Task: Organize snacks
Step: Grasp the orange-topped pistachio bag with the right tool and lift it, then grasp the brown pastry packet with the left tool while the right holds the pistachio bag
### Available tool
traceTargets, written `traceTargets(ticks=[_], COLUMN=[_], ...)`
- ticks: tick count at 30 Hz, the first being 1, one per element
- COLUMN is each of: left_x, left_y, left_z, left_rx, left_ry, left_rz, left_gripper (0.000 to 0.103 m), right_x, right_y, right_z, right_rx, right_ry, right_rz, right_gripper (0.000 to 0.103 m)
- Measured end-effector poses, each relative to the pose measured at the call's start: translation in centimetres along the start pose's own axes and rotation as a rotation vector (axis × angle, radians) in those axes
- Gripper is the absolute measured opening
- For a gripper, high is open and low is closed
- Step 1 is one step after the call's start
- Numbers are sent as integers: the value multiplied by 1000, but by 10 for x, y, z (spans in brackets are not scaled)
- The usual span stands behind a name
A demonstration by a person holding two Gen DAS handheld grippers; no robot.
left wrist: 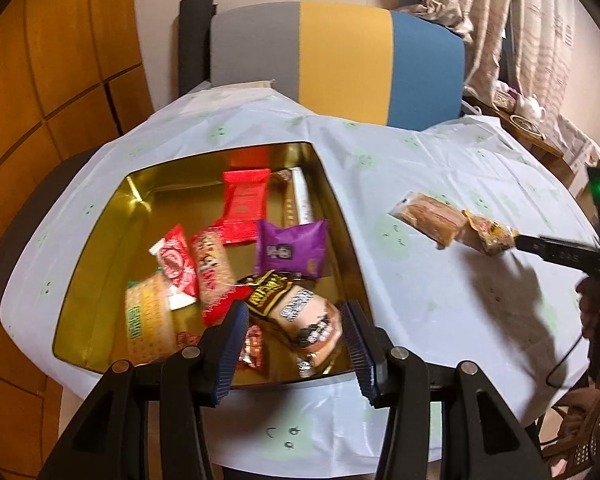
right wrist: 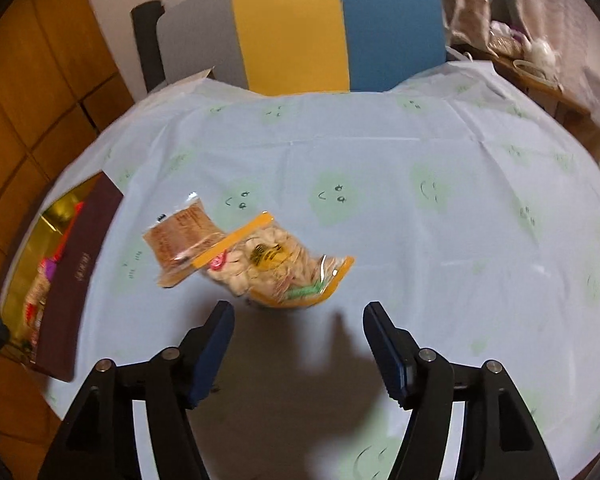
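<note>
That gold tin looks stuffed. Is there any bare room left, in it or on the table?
The tin is crowded along its near half, under the open left gripper; its far left corner, beside the red packet, shows bare gold. On the tablecloth, the wide stretch right of the two packets toward the chair is free.

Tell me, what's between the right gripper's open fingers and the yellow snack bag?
Nothing but bare tablecloth and shadow, shown in the right wrist view, separates the right gripper from the yellow snack bag.

Tin [left wrist: 340,216] (gold) — full; two packets [right wrist: 260,264] outside.
</note>
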State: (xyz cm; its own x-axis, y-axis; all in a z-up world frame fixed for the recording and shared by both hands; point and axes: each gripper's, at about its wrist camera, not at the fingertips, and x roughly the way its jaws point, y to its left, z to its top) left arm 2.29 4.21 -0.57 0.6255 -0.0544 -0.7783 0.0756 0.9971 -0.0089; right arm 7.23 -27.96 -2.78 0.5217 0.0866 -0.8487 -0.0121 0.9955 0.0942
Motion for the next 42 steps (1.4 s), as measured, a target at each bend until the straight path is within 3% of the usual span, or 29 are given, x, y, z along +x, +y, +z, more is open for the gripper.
traceTargets(ticks=[3,6,12,14,18,30,35,42], left_x=[0,-1,1,2,6,18,26,70], left_y=[-7,-15,-35,-41,-52,-92,-110,-121], left_z=[2,4,12,13,17,26,33,62], left_rx=[22,39,86,99,125,198,224,83], left_ry=[0,0,-3,-5,5,36,59,182], left_rz=[-13,-26,-54,-62,-85,-147,-180,-272], left_gripper=[49,49,49,49,49,49,49,50], right_x=[7,18,56,64,54,6,0,0], right_y=[15,30,43,40,33,-2,-5,-12], right_z=[10,20,35,35,26,-39,-51,-52], right_rx=[-141,-270,-381,-361,-320,-103,-58,7], right_ry=[6,21,121,154,125,85,62,41], right_rz=[-19,-45,-37,-44,-57,-70,-59,-14], right_gripper=[79,80,80,63,52,55,57,60])
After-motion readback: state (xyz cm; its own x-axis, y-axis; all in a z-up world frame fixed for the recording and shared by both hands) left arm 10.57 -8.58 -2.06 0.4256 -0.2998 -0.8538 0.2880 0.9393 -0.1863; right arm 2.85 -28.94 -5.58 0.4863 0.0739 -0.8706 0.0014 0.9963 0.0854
